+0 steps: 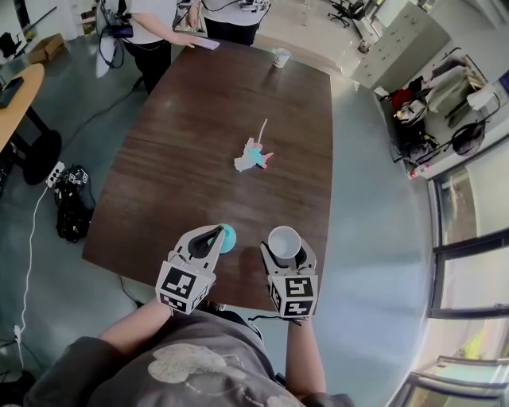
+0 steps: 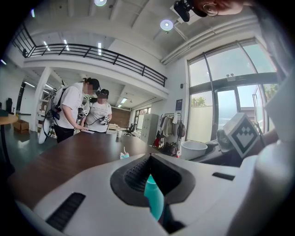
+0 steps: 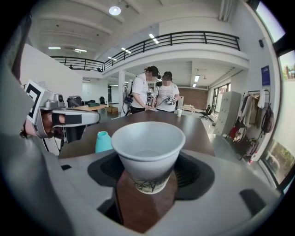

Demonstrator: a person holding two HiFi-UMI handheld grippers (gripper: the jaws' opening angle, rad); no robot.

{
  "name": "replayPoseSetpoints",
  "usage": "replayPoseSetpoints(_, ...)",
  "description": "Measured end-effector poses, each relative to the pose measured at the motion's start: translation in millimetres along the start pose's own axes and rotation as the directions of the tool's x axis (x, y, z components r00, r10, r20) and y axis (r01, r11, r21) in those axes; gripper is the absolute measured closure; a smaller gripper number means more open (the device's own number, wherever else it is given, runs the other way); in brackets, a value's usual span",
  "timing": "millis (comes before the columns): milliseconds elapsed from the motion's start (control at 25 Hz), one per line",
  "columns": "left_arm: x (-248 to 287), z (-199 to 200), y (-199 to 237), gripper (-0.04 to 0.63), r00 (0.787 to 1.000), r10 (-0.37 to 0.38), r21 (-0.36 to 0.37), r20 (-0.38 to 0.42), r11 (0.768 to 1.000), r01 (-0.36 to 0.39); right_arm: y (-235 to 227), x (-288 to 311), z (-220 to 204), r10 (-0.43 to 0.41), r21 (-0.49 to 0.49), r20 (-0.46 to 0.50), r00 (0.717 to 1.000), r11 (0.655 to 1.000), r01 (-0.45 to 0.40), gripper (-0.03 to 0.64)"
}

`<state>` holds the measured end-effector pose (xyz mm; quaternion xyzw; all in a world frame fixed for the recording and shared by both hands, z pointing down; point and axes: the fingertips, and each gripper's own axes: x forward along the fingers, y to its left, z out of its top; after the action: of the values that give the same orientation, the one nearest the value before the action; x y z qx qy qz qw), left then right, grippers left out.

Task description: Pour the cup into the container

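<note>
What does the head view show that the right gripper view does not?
Only the head view: a colourful scrap at mid-table and a dark bag on the floor. Only the right gripper view: the balcony railing overhead. Both: the white cup clamped in the right gripper, the teal container at the left gripper, and two people at the far end of the table.

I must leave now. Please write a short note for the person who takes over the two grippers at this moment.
Left gripper: shut on the teal container, over the near edge of the table.
Right gripper: shut on the white cup, which is upright and beside the container.
Done: both things are gripped.
To do: bring the cup over the container and tilt it to pour; no pouring yet.
</note>
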<state>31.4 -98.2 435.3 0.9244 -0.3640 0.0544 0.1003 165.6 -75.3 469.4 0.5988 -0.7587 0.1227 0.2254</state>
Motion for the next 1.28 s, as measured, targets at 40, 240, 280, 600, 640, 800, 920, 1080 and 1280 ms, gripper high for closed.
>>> replayPoseSetpoints(40,0.9,-0.9,-4.8,0.588,1.0,0.0,0.004,0.0,1.0,0.0,-2.7,-0.5,-2.4,0.003,-0.001,0.005,1.0,1.0,-0.003,0.311)
replayPoseSetpoints(240,7.6,-3.6,-33.9,0.588,1.0,-0.017,0.028,0.004,0.999,0.017,-12.7,-2.8,-19.1,0.021,-0.01,0.018,1.0,1.0,-0.021,0.311)
replayPoseSetpoints(280,9.7,-4.1,-40.9,0.588,1.0,-0.027,0.031,0.005,0.999,0.027,-14.6,-3.3,-22.9,0.022,-0.007,0.018,1.0,1.0,-0.021,0.311)
replayPoseSetpoints(600,31.7,-22.8,-75.4,0.588,0.998,-0.066,0.033,-0.023,0.997,0.067,-27.6,-2.2,-44.1,0.031,0.054,0.042,0.999,0.998,-0.034,0.311)
replayPoseSetpoints(640,34.1,-24.8,-77.4,0.588,0.998,-0.065,0.036,-0.028,0.997,0.066,-29.4,-1.5,-45.8,0.027,0.066,0.051,0.998,0.997,-0.03,0.311)
replayPoseSetpoints(800,42.9,-35.0,-81.8,0.588,0.998,-0.049,0.058,-0.048,0.997,0.051,-35.5,1.7,-56.4,0.008,0.098,0.072,0.997,0.995,-0.015,0.311)
replayPoseSetpoints(920,49.6,-44.8,-80.8,0.588,0.997,-0.029,0.051,-0.065,0.998,0.033,-36.0,6.2,-67.5,0.005,0.097,0.06,0.998,0.995,-0.011,0.311)
replayPoseSetpoints(1080,57.0,-56.0,-85.6,0.588,0.996,-0.034,0.035,-0.08,0.999,0.037,-36.9,10.9,-77.3,-0.005,0.087,0.063,0.998,0.996,-0.001,0.311)
replayPoseSetpoints(1280,65.3,-67.1,-87.5,0.588,0.995,-0.033,0.025,-0.093,0.999,0.036,-36.8,18.6,-86.3,0.01,0.092,0.072,0.997,0.996,-0.017,0.311)
